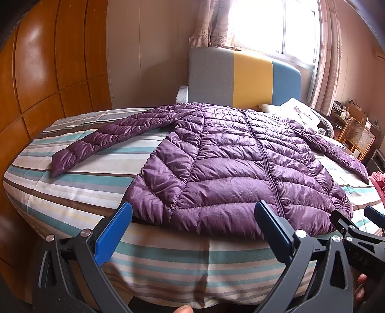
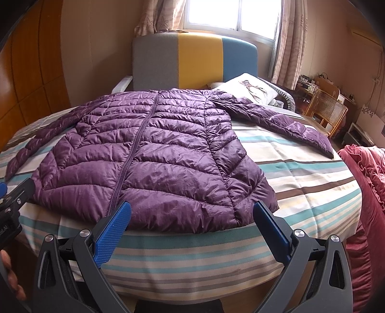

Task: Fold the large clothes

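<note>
Purple jacket [image 1: 231, 168], spread flat on bed [image 1: 72, 192] for folding; our left gripper [image 1: 192, 231] and right gripper [image 2: 192, 231] gape empty at its 6 o'clock hem.

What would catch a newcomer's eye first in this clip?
The purple quilted jacket dominates, spread flat and zipped across the striped bedspread, sleeves stretched out to either side. Just short of its hem, the left hand-held gripper and right hand-held gripper both stand open, holding nothing. Behind, the grey, yellow and blue headboard stands under a bright window.
</note>
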The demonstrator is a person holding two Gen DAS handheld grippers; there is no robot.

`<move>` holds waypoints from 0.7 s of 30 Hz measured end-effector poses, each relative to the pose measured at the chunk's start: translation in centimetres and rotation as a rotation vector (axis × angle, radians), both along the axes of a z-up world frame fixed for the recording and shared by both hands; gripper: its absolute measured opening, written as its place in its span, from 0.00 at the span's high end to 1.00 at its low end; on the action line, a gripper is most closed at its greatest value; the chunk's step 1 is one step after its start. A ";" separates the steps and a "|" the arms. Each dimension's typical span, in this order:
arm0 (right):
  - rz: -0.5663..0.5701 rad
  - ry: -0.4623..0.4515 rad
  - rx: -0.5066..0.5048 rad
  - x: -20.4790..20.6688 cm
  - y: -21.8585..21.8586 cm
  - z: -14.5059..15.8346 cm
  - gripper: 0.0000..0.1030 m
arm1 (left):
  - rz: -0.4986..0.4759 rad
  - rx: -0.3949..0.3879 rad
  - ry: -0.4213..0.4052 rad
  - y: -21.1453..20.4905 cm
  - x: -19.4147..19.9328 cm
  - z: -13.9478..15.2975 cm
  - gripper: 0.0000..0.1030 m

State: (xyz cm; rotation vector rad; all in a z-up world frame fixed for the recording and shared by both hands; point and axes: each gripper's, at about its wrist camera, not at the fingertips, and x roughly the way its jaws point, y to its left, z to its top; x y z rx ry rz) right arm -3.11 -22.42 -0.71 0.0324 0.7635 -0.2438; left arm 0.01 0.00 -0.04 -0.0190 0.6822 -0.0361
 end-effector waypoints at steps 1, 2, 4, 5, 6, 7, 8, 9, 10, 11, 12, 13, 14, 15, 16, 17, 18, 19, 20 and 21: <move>0.001 0.000 0.001 0.0 0.0 0.1 0.03 | -0.004 -0.006 0.001 0.0 0.0 0.0 0.02; 0.000 0.000 0.001 0.0 0.0 0.1 0.03 | -0.004 -0.012 0.001 0.1 0.0 0.0 0.02; 0.000 -0.002 0.001 0.0 0.0 0.1 0.03 | -0.003 -0.016 -0.001 0.2 -0.2 0.0 0.02; 0.000 -0.002 -0.001 0.0 0.1 0.2 0.03 | -0.001 -0.016 -0.001 0.2 -0.2 0.0 0.02; -0.001 -0.002 -0.001 0.0 0.1 0.2 0.03 | 0.002 -0.014 0.000 0.2 -0.1 0.0 0.02; -0.001 0.000 0.001 0.0 0.1 0.2 0.03 | 0.002 -0.014 0.000 0.2 -0.1 0.0 0.02; -0.001 0.000 0.003 0.0 0.1 0.2 0.03 | 0.002 -0.014 0.001 0.2 -0.2 -0.1 0.02; -0.001 0.001 0.004 0.0 0.1 0.2 0.03 | 0.004 -0.012 0.002 0.2 -0.1 -0.1 0.02; -0.001 0.002 0.003 0.1 0.1 0.2 0.03 | 0.004 -0.012 0.002 0.2 -0.1 -0.1 0.02; -0.002 0.002 0.003 0.1 0.1 0.1 0.03 | 0.002 -0.013 0.003 0.2 -0.1 -0.1 0.02; -0.001 0.002 0.005 0.1 0.1 0.1 0.03 | 0.002 -0.013 0.003 0.2 -0.1 -0.1 0.02; -0.001 0.002 0.008 0.1 0.1 0.1 0.03 | 0.002 -0.014 0.003 0.2 -0.1 -0.1 0.02; 0.000 0.002 0.006 0.1 0.1 0.1 0.03 | -0.002 -0.017 0.006 0.2 0.0 -0.2 0.02; -0.001 0.002 0.005 0.2 0.1 0.1 0.03 | -0.004 -0.019 0.008 0.2 0.0 -0.2 0.02; -0.001 0.002 0.004 0.2 0.1 0.0 0.03 | -0.005 -0.019 0.007 0.1 0.1 -0.2 0.02; -0.002 0.003 0.006 0.3 0.0 0.0 0.03 | -0.008 -0.019 0.007 0.0 0.1 -0.2 0.02; -0.003 0.004 0.009 0.3 0.0 -0.1 0.03 | -0.011 -0.019 0.007 0.1 0.1 -0.3 0.02; -0.003 0.006 0.011 0.4 -0.1 -0.2 0.03 | -0.017 -0.017 0.007 0.0 0.2 -0.4 0.02; -0.005 0.008 0.010 0.5 -0.1 -0.3 0.03 | -0.021 -0.014 0.006 -0.1 0.3 -0.4 0.02; -0.007 0.009 0.012 0.5 -0.2 -0.4 0.03 | -0.028 -0.015 0.003 -0.1 0.3 -0.4 0.02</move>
